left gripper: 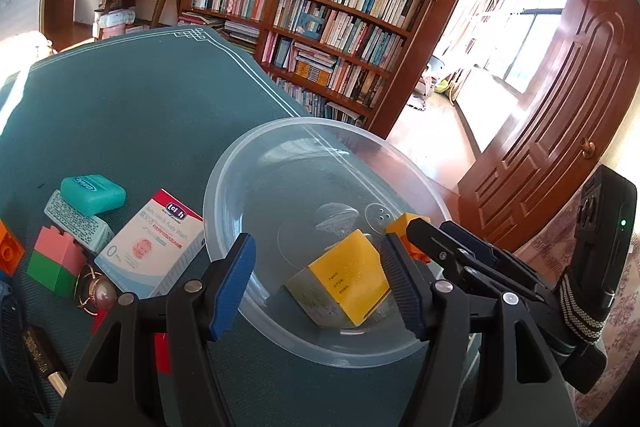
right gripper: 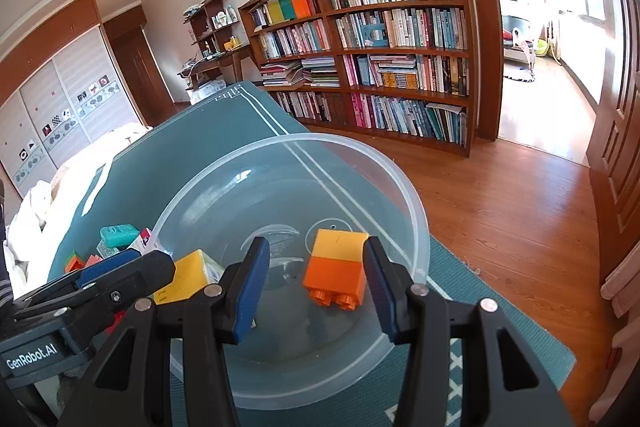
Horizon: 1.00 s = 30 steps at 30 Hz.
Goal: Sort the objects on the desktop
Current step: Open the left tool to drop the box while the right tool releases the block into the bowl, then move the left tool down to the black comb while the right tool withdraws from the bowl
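Note:
A clear plastic bowl (left gripper: 320, 121) (right gripper: 288, 137) stands at the near right end of the green table mat (left gripper: 120, 99). In it lies a small yellow-topped box (left gripper: 348, 275) (right gripper: 188, 275), tilted, between the spread fingers of my left gripper (left gripper: 318, 247), which is open; its pads do not press the box. An orange and yellow toy block (right gripper: 336, 267) lies on its side in the bowl between the fingers of my right gripper (right gripper: 316, 243), also open, with a wide gap on the block's left. Each gripper shows in the other's view, hanging over the bowl's near rim.
Left of the bowl lie a white baby wash box (left gripper: 154, 243), a teal soap case (left gripper: 93, 194) on a pale packet, a pink and green block (left gripper: 56, 263), a pearl ornament (left gripper: 100, 293) and a dark tube (left gripper: 44, 355). Wooden floor and a bookshelf (right gripper: 380, 47) lie past the table's right edge.

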{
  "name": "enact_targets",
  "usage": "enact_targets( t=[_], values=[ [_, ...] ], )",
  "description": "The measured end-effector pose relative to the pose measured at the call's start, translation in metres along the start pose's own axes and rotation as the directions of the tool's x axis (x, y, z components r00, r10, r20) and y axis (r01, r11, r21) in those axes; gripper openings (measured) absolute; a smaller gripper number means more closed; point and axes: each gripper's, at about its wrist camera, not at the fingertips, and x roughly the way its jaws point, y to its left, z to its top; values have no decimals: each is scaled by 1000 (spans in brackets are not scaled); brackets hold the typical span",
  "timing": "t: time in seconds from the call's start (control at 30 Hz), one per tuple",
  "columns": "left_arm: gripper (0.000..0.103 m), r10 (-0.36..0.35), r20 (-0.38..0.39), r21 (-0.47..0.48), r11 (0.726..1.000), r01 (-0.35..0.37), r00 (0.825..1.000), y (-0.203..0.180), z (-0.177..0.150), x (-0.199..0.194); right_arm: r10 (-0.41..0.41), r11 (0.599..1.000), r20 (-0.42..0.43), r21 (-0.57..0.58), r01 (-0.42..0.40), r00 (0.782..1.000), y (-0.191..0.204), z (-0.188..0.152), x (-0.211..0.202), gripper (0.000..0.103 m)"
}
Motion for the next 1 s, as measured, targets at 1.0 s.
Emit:
enact_targets(
  t=[1.0],
  values=[
    [68,300,65,-105,950,-293,952,80,-32,-70,157,969,-30,-187,-159,987,95,-35,-21,56]
  ],
)
